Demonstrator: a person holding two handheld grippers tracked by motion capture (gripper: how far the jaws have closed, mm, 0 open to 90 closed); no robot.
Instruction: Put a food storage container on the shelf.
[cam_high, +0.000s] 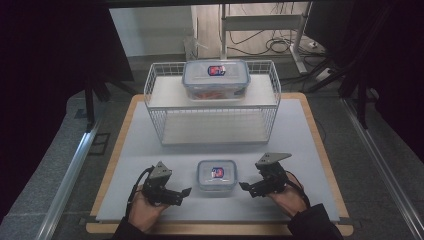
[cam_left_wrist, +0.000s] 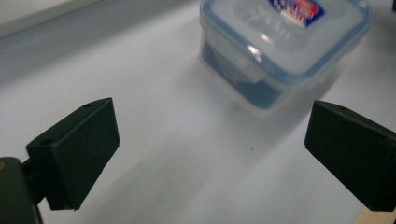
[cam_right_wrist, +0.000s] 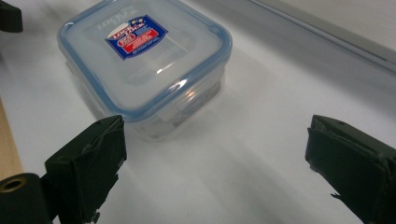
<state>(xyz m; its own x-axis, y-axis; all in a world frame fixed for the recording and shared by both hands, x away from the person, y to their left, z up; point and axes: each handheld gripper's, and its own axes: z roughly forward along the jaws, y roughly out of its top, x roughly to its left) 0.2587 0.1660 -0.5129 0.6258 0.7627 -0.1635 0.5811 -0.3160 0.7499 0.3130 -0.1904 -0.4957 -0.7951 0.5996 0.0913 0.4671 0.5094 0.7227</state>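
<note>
High view first: a small clear food container (cam_high: 216, 174) with a blue-rimmed lid and a red-and-blue label is sitting on the pale mat (cam_high: 310, 150) near the person's edge of the table, midway between the two grippers and touching neither. The left gripper (cam_high: 186, 192) is lying low at the container's left, held in the person's left hand (cam_high: 145, 212), its jaws pointing toward the container and standing apart with nothing between them. The right gripper (cam_high: 244, 186) is resting at the container's right in the right hand (cam_high: 287, 197), aimed inward as well, jaws spread and empty. Farther back a white wire basket (cam_high: 155, 82) is standing on the mat, and a larger lidded container (cam_high: 216, 79) of the same kind is sitting on its upper shelf.

Left gripper view: the two black jaws are standing wide at the lower corners, gripping nothing. The small container (cam_left_wrist: 280, 46) is sitting ahead of them toward the upper right, near but clear of both pads, with bare mat (cam_left_wrist: 154, 93) in the gap.

Right gripper view: the jaws are again spread wide and holding nothing. The small container (cam_right_wrist: 144, 70) is sitting ahead at upper left, its near corner looming just above the left-hand jaw; whether they are touching cannot be told. A jaw tip of the other gripper (cam_right_wrist: 9, 16) is peeking in at the top left corner.
</note>
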